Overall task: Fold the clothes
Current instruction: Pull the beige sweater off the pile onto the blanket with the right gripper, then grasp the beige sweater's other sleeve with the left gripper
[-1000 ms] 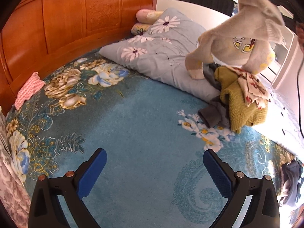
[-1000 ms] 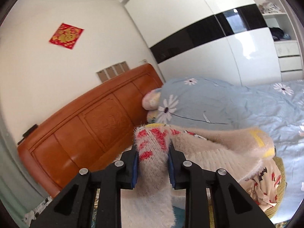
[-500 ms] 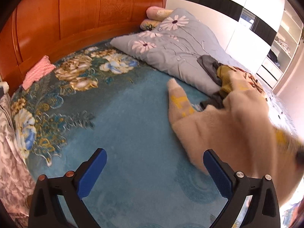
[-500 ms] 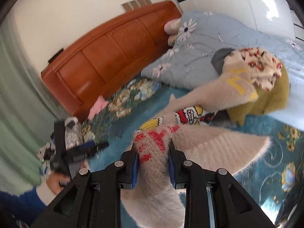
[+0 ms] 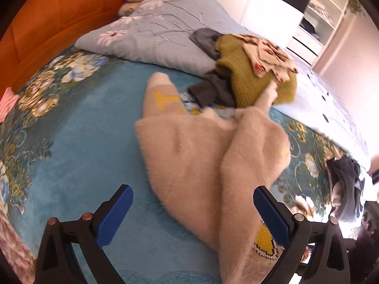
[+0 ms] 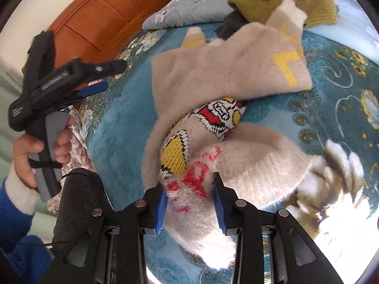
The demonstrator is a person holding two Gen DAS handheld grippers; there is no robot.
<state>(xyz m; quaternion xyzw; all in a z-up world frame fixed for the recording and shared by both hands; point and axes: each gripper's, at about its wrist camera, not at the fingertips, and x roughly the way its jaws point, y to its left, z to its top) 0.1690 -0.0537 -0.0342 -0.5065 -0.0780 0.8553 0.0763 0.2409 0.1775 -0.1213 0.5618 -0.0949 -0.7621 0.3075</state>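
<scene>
on plush blanket (image 5: 90,127), fuzzy crumpled sweater (image 5: 196,146)

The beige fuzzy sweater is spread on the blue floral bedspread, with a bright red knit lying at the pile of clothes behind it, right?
Not quite: the knit at the pile is olive green, not red, as the right wrist view shows. The beige fuzzy sweater does lie on the blue floral bedspread, with that pile behind it.

Fuzzy beige sweater (image 6: 227,75) lies crumpled on the teal bedspread (image 6: 113,127)
</scene>
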